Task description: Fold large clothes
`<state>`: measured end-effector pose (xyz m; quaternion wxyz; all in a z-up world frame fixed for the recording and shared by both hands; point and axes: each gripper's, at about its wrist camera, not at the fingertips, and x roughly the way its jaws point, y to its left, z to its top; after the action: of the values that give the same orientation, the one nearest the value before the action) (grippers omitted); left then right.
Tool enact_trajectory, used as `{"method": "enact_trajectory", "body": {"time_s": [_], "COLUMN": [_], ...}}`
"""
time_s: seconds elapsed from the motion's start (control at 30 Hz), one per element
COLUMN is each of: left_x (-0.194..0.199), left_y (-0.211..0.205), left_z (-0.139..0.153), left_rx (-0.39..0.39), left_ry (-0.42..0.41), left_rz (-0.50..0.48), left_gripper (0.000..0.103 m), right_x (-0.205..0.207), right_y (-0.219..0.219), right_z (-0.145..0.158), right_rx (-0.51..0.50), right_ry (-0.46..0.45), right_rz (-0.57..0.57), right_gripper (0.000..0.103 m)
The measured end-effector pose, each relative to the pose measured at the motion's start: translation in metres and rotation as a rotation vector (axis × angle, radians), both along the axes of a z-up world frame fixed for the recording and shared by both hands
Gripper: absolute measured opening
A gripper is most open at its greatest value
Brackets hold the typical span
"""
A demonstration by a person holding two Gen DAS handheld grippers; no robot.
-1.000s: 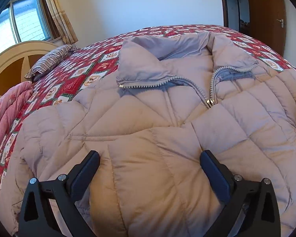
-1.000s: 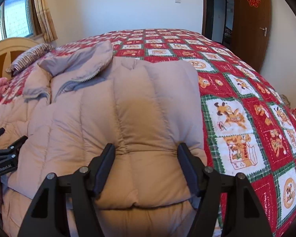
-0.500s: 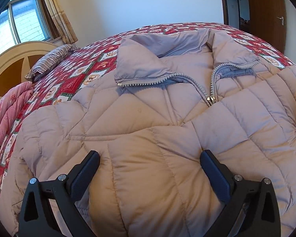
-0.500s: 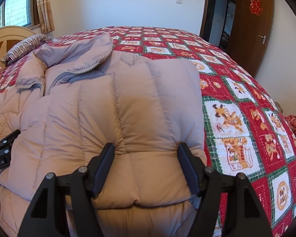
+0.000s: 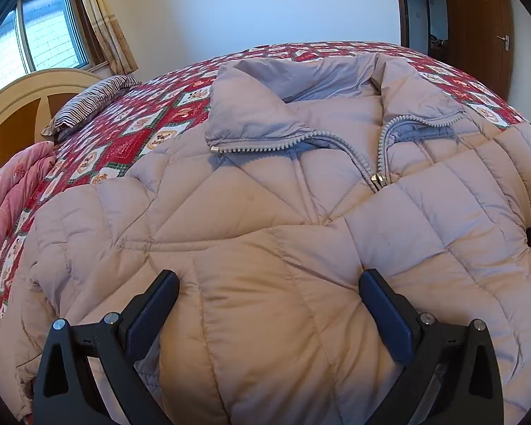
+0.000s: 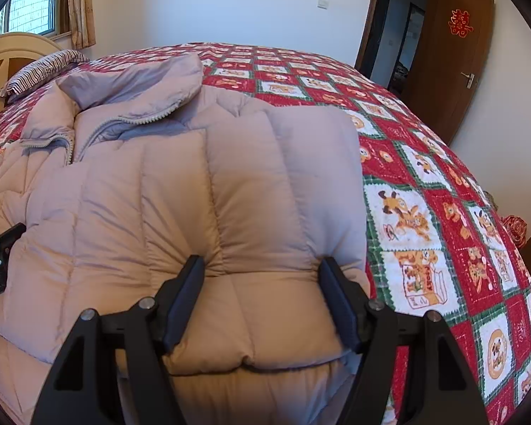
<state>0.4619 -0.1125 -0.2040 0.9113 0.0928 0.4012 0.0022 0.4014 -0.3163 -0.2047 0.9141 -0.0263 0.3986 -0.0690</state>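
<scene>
A large beige quilted jacket (image 5: 265, 194) lies front up on the bed, its zip (image 5: 378, 180) part open and its grey-lined collar turned out. My left gripper (image 5: 269, 283) rests on the jacket's lower front with its jaws wide, a puffy bulge of fabric between them and no clear pinch. In the right wrist view the jacket (image 6: 194, 184) has one side folded over its front. My right gripper (image 6: 262, 269) is shut on the near edge of that fold, where the fabric gathers into creases at both pads.
A red patchwork bedspread (image 6: 424, 212) covers the bed to the right of the jacket. A striped pillow (image 5: 92, 102), a pink quilt (image 5: 7, 191) and the headboard (image 5: 17, 99) are at the left. A brown door (image 6: 456, 56) stands open at the back right.
The right wrist view has tilted a little, still holding the fold. In the left wrist view the jacket's collar has shifted slightly; the left gripper has stayed put.
</scene>
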Motion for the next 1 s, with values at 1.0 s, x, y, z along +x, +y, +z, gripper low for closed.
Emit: {"method": "enact_trajectory", "body": {"time_s": [1.0], "left_x": [-0.203], "left_y": [0.354], "left_z": [0.054], "left_rx": [0.075], "left_ry": [-0.124], "left_rz": [0.52], "left_gripper": [0.102], "right_x": [-0.149], "right_y": [0.035], "right_z": [0.053], "right_rx": [0.098], "right_ry": [-0.119], "right_rz": [0.094], "right_gripper": [0.094]}}
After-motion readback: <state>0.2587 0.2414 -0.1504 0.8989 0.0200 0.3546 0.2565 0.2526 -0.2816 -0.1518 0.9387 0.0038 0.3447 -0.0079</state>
